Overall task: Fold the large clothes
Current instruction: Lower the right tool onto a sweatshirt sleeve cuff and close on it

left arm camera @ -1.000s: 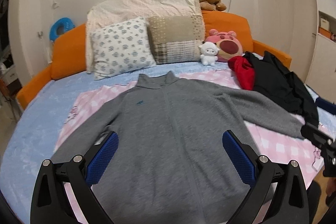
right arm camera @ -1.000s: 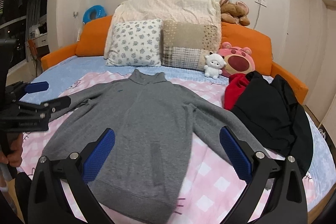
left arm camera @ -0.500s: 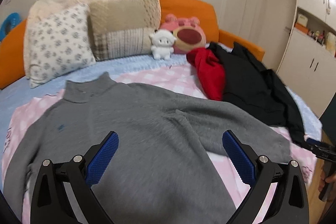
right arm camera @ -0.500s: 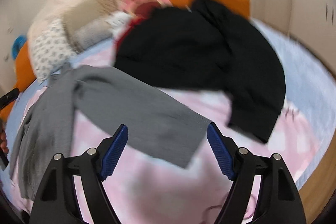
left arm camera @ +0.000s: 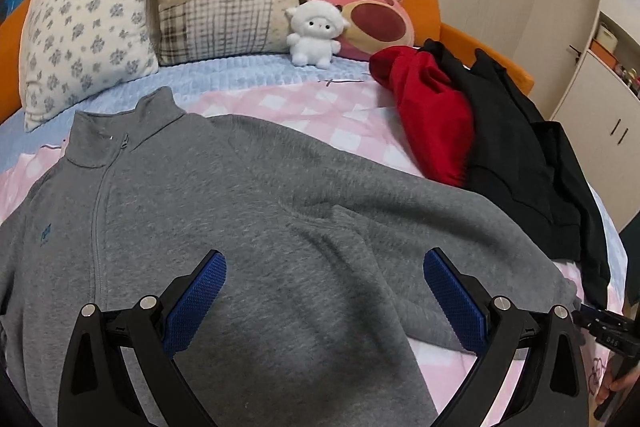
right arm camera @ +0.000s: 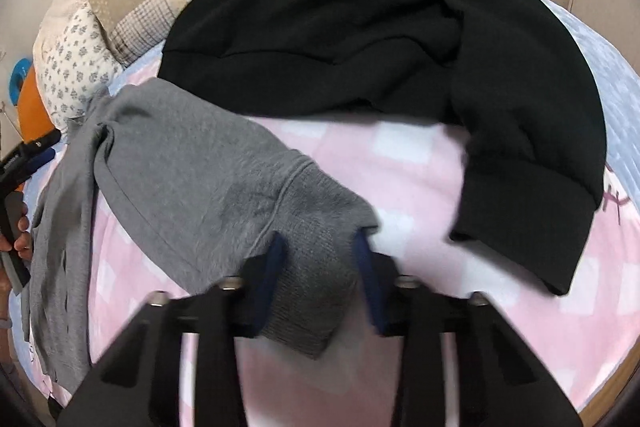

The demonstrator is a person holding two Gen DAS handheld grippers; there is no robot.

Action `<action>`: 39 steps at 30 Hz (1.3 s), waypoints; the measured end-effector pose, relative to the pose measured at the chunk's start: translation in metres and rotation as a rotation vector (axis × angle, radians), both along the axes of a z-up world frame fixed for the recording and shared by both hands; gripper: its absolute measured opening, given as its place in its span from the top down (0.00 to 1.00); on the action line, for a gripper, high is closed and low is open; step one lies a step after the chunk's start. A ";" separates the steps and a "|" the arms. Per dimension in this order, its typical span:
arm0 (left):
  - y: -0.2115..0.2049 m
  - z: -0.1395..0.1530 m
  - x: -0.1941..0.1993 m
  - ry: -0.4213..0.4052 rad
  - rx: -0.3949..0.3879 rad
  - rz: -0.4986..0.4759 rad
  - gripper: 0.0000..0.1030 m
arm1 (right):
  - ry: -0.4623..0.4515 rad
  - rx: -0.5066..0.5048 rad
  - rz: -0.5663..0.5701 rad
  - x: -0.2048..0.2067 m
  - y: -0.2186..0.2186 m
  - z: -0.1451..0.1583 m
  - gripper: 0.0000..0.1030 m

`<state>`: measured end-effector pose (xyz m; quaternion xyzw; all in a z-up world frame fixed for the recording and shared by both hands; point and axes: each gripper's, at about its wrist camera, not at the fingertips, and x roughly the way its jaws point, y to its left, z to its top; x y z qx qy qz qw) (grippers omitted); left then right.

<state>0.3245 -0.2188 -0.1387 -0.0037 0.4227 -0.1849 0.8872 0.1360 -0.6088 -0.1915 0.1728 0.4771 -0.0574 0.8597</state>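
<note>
Garment: grey zip sweatshirt (left arm camera: 248,211) lies front-up and spread flat on the bed's pink checked sheet (left arm camera: 304,115), collar toward the pillows (left arm camera: 88,27).
Right tool: right tool (right arm camera: 318,267) has its blue pads drawn in on either side of the ribbed sleeve cuff (right arm camera: 316,267); it looks clamped on the cuff, though the view is blurred.
Left tool: left tool (left arm camera: 324,291) hovers over the sweatshirt's body with its pads spread wide, holding nothing.
Neighbours: black garment (right arm camera: 380,27) lies just beside the sleeve; red garment (left arm camera: 428,115) is tucked against it.
Step in hand: probably carrying the sleeve across the chest for the first fold.
Risk, slip: only the cuff end sits between the pads, so a quick pull could drag it free.
Risk, drag: with nothing pinning the body, the whole sweatshirt may slide or wrinkle.
Risk, snag: a wide swing could catch the black garment's edge.
</note>
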 end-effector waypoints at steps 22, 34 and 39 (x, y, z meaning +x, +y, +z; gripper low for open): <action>0.022 -0.039 0.087 0.367 -0.237 0.139 0.09 | -0.496 -0.084 0.088 0.043 -0.014 0.229 0.99; 0.020 -0.053 0.095 0.414 -0.203 0.123 0.27 | -0.444 -0.127 0.186 0.063 0.034 0.237 0.35; 0.025 -0.048 0.100 0.414 -0.195 0.127 0.27 | -0.249 0.028 0.097 0.065 -0.002 0.124 0.28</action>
